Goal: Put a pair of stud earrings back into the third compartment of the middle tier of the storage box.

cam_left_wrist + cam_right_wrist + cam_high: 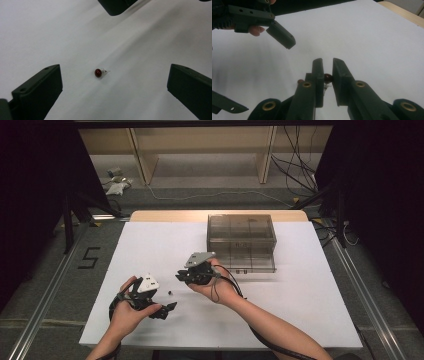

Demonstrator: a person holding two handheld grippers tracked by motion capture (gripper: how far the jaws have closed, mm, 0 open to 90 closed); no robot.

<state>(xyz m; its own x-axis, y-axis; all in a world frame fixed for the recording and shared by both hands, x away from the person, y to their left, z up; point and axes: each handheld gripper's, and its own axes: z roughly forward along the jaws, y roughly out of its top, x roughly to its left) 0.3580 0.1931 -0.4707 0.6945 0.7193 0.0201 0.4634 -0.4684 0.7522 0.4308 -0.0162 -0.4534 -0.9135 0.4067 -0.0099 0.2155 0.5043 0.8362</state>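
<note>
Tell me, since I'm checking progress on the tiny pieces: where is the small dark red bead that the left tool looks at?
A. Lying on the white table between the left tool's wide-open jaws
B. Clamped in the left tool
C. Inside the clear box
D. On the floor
A: the small dark red bead lies loose on the white table, with the left tool held open around it, its jaws apart from the bead.

Left gripper (170,307): black body, white three-cornered plate on top, black cable looped at the wrist. Right gripper (179,276): black body, grey three-cornered plate, black cable trailing along the forearm. Its own view shows dark green-black flat pads (319,75) and brass-coloured rivets at the jaw pivots. Both forearms bare; no sleeves visible.
</note>
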